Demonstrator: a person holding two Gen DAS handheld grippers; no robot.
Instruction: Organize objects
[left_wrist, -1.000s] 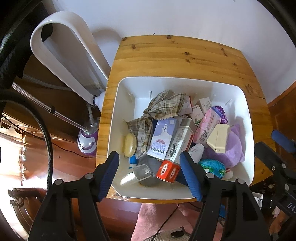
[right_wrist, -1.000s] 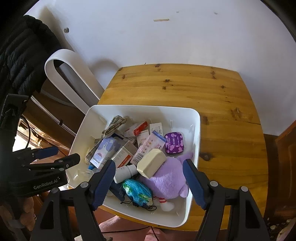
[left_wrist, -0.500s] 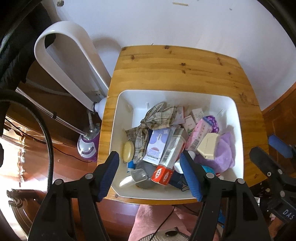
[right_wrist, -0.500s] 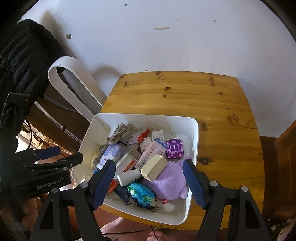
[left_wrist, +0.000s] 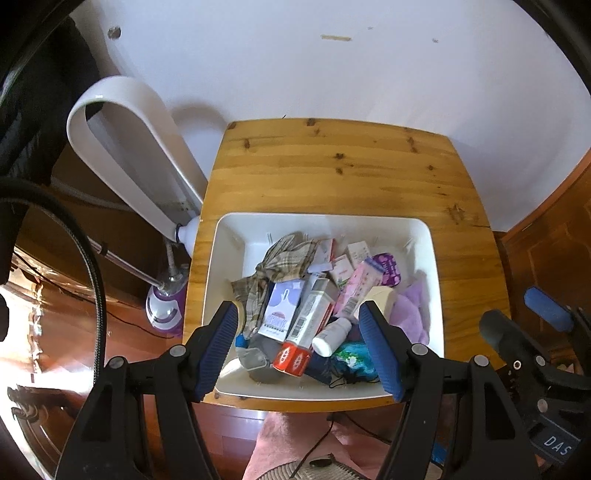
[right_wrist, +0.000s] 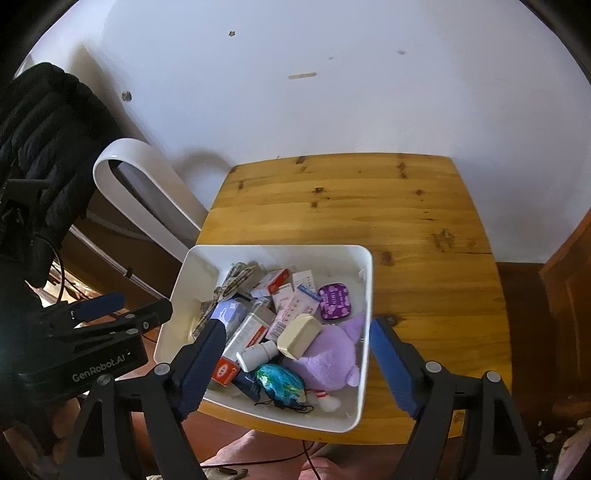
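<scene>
The knotty pine worktop (left_wrist: 332, 177) is being occupied at its near edge by a white square plastic bin (right_wrist: 364, 295) in which a purple plush toy (right_wrist: 328, 358), cartons and bottles are being kept jumbled, while the left gripper (left_wrist: 301, 343) and right gripper (right_wrist: 295, 354) are being hovered above with fingers apart and empty, so whether sorting is being started or finished cannot be told.

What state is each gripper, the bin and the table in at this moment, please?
left gripper: open, empty, above the bin.
right gripper: open, empty, above the bin.
white bin: upright, cluttered with items.
purple tin: lid shut.
white bottle: lying on its side.
wooden table: far half bare.
</scene>
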